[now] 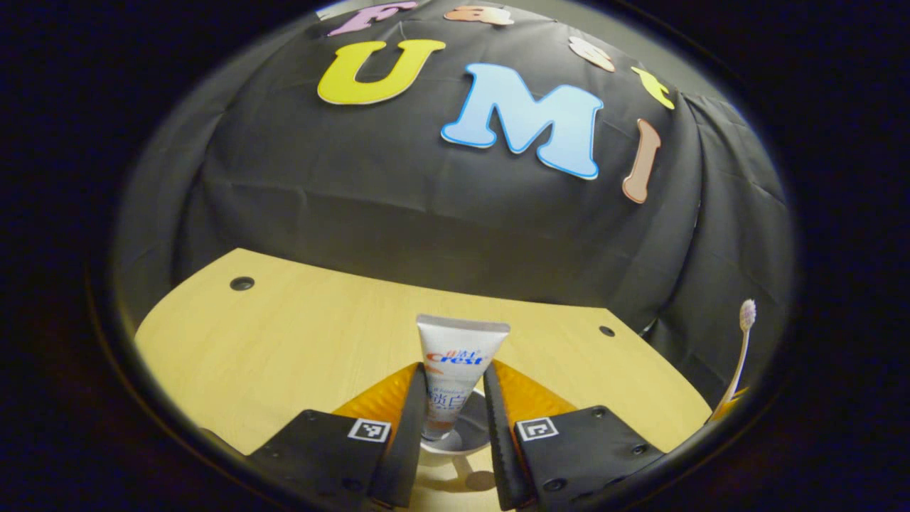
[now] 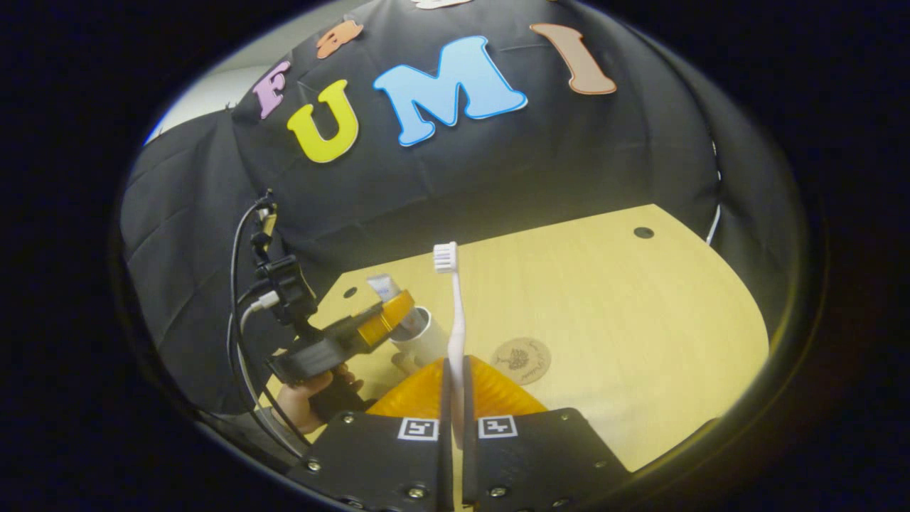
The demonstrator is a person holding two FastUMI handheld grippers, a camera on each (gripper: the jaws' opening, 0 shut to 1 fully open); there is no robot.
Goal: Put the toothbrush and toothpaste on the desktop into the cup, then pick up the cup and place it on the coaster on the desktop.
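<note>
Toothpaste [image 1: 458, 370] stands upright between the fingers of the left gripper [image 1: 449, 419], crimped end up, cap end down inside the mouth of the white cup [image 1: 455, 439] on the desktop [image 1: 298, 334]; both fingers appear to press on the tube. Right gripper [image 2: 453, 412] is closed narrow on the handle of the toothbrush [image 2: 453, 313], bristles up, held above the desktop, near the cup [image 2: 419, 338] but apart from it. The coaster [image 2: 521, 360] lies flat just beside the cup, bare. Step in hand, as I judge it: loading the cup, toothpaste first. Next move calls for releasing the tube into the cup and clearing the left gripper [image 2: 341, 341] away, then bringing the toothbrush over the rim. Hard to make out: whether the cap touches the cup bottom. The cup is partly hidden by fingers in both views.
</note>
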